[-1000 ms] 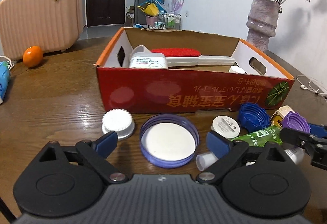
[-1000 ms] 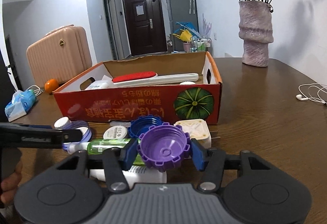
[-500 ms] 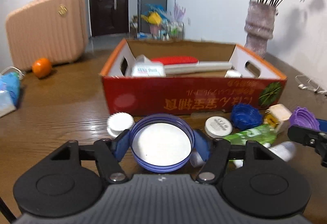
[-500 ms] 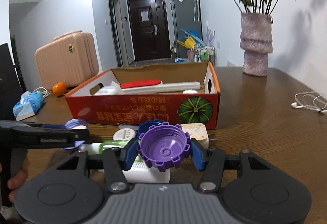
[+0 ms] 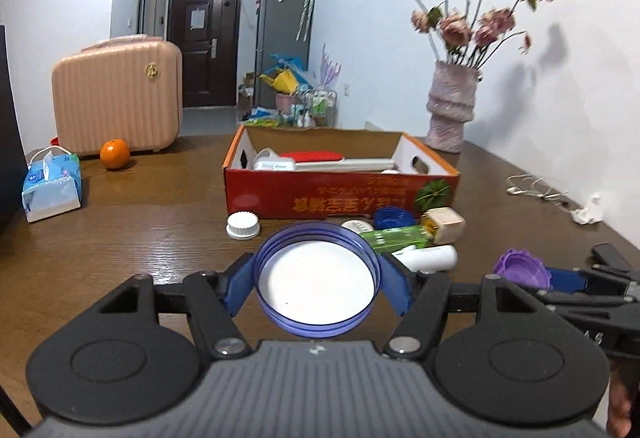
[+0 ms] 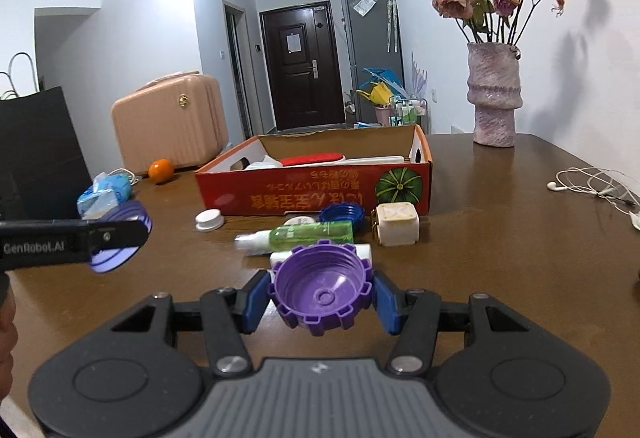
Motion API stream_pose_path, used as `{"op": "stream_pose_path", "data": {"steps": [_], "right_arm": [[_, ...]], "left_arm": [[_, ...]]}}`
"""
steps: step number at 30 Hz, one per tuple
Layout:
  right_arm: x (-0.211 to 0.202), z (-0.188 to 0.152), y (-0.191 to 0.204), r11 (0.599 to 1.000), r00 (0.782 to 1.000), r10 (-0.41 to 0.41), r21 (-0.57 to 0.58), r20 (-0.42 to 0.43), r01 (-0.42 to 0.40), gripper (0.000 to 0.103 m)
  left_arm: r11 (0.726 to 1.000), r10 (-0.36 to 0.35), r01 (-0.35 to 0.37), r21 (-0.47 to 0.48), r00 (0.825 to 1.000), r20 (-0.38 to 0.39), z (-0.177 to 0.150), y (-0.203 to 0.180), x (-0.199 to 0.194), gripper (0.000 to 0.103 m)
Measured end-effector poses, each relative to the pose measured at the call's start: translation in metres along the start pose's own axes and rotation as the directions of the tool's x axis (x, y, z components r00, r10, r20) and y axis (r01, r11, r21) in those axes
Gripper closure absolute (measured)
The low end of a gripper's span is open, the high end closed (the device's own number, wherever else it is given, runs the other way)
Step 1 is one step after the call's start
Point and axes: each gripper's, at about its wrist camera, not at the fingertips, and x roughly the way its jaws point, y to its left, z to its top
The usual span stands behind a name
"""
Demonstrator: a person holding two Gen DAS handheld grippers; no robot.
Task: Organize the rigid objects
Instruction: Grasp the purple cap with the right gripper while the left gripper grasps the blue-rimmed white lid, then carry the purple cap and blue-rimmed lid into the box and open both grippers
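My left gripper point(image 5: 318, 284) is shut on a large blue lid point(image 5: 318, 278) with a white inside, held above the table. My right gripper point(image 6: 322, 292) is shut on a purple ribbed cap point(image 6: 322, 288), also lifted. The red cardboard box point(image 5: 340, 198) stands ahead on the table; it holds a red-and-white brush point(image 5: 320, 157) and a white item. In front of the box lie a white cap point(image 5: 242, 225), a blue cap point(image 5: 394, 217), a green spray bottle point(image 5: 394, 238), a white tube point(image 5: 428, 257) and a cream cube point(image 5: 444, 224). The purple cap also shows in the left wrist view point(image 5: 520, 268).
A pink suitcase point(image 5: 118, 98), an orange point(image 5: 115, 154) and a tissue pack point(image 5: 50, 186) sit at the left. A vase of dried roses point(image 5: 452, 110) stands at the back right. White earphones point(image 5: 536, 188) lie at the right edge.
My left gripper closed on the blue lid and lifted it off the table. Both grippers rose and pulled back from the box, the right one still holding the purple cap.
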Motion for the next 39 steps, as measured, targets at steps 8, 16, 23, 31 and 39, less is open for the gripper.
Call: {"op": "stream_pose_path", "data": {"steps": [8, 16, 23, 31, 39], "right_arm": [[-0.040, -0.012, 0.007, 1.000, 0.999, -0.019, 0.000, 0.031, 0.019, 0.049], [-0.040, 0.003, -0.002, 1.000, 0.999, 0.004, 0.014, 0.053, -0.004, 0.049], [0.006, 0.065, -0.028, 0.998, 0.996, 0.058, 0.013, 0.063, -0.059, 0.049], [0.139, 0.157, -0.067, 0.990, 0.991, 0.123, 0.081, -0.057, -0.118, 0.049], [0.297, 0.195, -0.091, 0.987, 0.952, 0.091, 0.152, -0.292, -0.047, 0.049]], "left_arm": [[0.999, -0.034, 0.034, 0.010, 0.999, 0.041, -0.007, -0.009, -0.032, 0.036], [0.995, -0.101, 0.102, -0.011, 0.994, 0.039, 0.021, -0.002, -0.007, 0.036], [0.987, -0.158, 0.158, -0.021, 0.987, -0.003, 0.088, 0.013, 0.075, 0.036], [0.990, -0.114, 0.127, 0.053, 0.972, -0.205, 0.131, 0.008, 0.240, 0.036], [0.985, -0.046, 0.097, 0.144, 0.946, -0.320, 0.137, 0.008, 0.336, 0.035]]}}
